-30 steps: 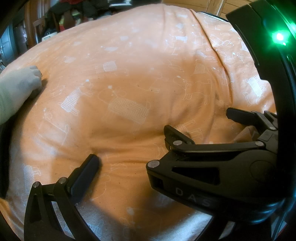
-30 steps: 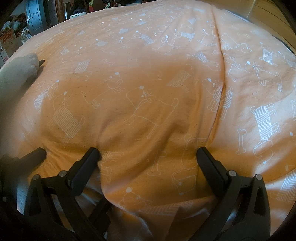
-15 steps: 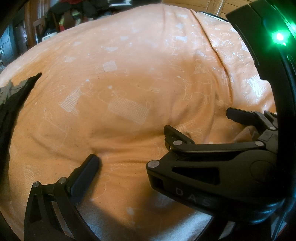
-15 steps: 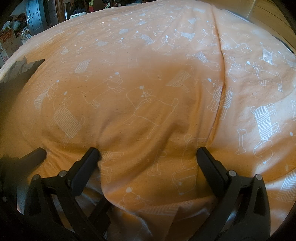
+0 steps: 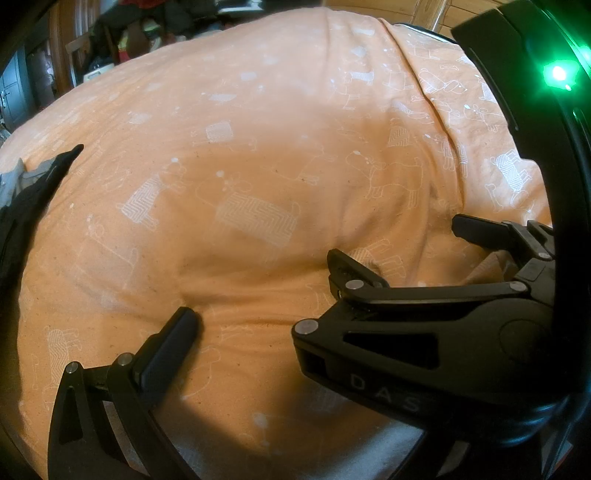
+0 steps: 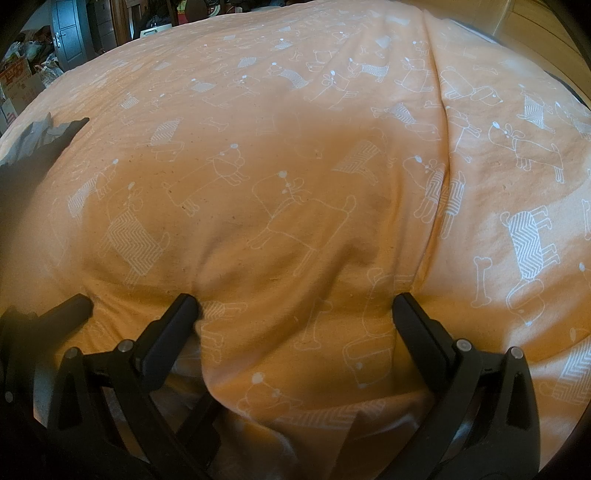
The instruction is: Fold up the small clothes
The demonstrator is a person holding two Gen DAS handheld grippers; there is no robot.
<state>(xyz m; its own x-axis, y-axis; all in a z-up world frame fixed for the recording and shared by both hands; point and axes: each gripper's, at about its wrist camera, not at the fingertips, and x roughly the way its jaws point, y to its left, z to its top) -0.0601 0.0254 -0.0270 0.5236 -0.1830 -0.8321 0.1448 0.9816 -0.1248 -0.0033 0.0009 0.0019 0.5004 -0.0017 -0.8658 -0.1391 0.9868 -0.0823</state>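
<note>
**Both grippers rest spread on the orange duvet, dark garment far to the left**

An orange duvet [image 6: 295,184] printed with white outline dogs and bones fills both views, swelling up in front of the cameras with a long crease running down its right part; behind it, at the top left, stand a dark door [image 6: 68,33] and a jumble of household clutter [image 5: 147,26], too small to sort out.

The dark garment [image 5: 33,199], black with a grey piece beside it, lies at the duvet's left edge, well apart from both tools; a pointed corner of it reaches toward the middle of the bed.

The right gripper [image 6: 295,306] sits low at the near edge with its fingers spread wide, tips pressed against the cover and nothing between them; the left gripper [image 6: 74,304] shows just beside it as a single dark fingertip; in its own view only one of its fingers [image 5: 166,347] is visible, the right tool's body covering the rest, so I cannot tell how it stands.
</note>
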